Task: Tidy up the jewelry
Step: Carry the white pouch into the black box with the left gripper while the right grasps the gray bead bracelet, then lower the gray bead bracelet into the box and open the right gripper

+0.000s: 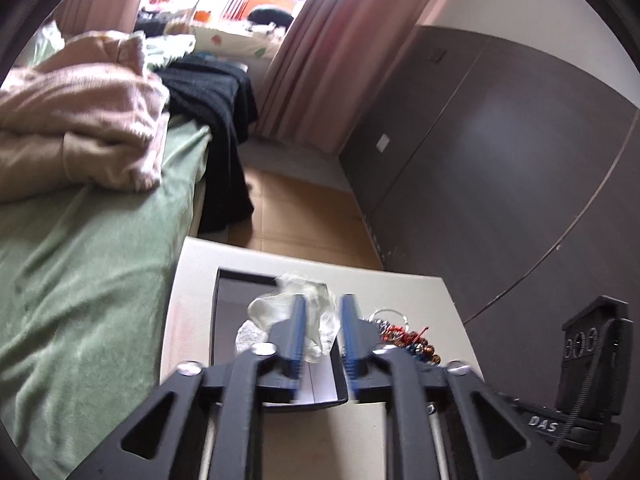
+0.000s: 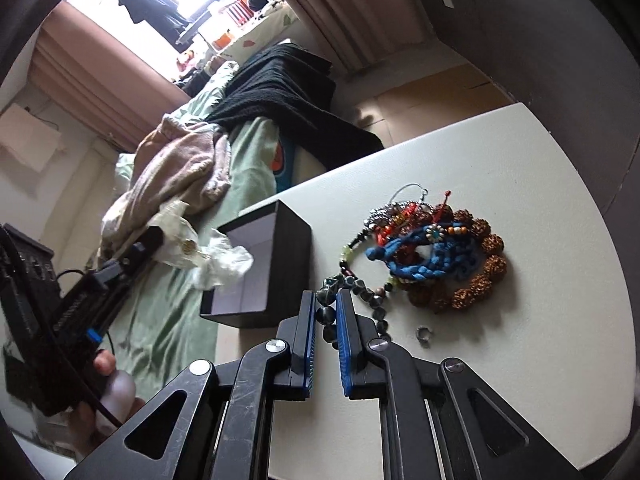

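A black box [image 2: 276, 256] with a pale lining stands open on the white table [image 2: 520, 340]. My left gripper [image 1: 323, 312] is above the box [image 1: 240, 280], shut on clear plastic bags [image 1: 316, 320]; the bags [image 2: 208, 252] hang over the box in the right wrist view. A jewelry heap [image 2: 432, 248] lies right of the box: blue braided cord, brown bead bracelet, red beads, hoop. My right gripper [image 2: 325, 300] has narrowly parted jaws around a dark bead necklace [image 2: 326, 314] running from the heap. A small ring [image 2: 423, 334] lies beside it.
A bed with a green sheet [image 1: 80, 264], beige clothes [image 1: 80, 120] and a black garment [image 1: 216, 112] lies left of the table. A dark wardrobe [image 1: 500, 160] stands to the right. Wooden floor [image 1: 304, 216] shows beyond the table's far edge.
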Motion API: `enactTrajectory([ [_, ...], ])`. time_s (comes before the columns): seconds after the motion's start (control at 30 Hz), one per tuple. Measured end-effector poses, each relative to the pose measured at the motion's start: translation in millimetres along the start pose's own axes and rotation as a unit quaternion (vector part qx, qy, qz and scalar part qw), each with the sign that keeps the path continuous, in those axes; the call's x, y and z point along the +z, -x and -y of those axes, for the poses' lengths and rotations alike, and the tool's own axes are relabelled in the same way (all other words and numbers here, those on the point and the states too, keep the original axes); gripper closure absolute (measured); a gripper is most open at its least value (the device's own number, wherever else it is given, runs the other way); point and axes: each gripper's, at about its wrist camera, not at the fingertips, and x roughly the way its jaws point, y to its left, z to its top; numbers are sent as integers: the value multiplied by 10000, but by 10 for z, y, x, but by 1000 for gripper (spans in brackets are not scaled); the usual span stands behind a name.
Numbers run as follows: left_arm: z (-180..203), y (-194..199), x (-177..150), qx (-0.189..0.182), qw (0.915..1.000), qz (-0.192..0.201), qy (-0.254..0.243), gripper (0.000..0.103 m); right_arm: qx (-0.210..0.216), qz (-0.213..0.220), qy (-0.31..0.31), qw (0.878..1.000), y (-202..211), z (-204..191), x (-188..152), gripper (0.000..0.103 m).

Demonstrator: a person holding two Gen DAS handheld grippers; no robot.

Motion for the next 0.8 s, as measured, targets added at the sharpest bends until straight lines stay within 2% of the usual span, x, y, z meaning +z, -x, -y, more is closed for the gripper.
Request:
enactTrajectory([
  [0.03,-39,-6,-9,4,9999,-22,114,47,92,58,-4,9999,11,-23,18,91],
  [0.1,-99,31,-15,52,9996,99,276,30,299,169,-19,9994,32,-71,54,91],
  [0.13,-121,70,-11,72,9993,188,322,25,385,217,-26,9990,17,-105,79,91],
  [0.23,-179,154,9,87,9987,316,392,23,611,341,-22,9975,-8,-182,131,91],
  [0.57,-409,291,40,243,9960,374,768,23,1197,590,79,9910,-219,-584,239,91],
  [0.67,-436,335,28,261,9957,396,800,23,1173,482,206,9917,-404,-748,243,91],
  [0.7,-443,350,22,273,9957,402,789,23,1168,334,230,9923,-486,-786,233,86],
  [0.73,-451,358,21,300,9957,406,773,23,1180,186,192,9927,-549,-790,219,67],
  [0.8,-455,375,3,360,9957,395,753,23,1139,148,5,9934,-585,-754,187,46],
])
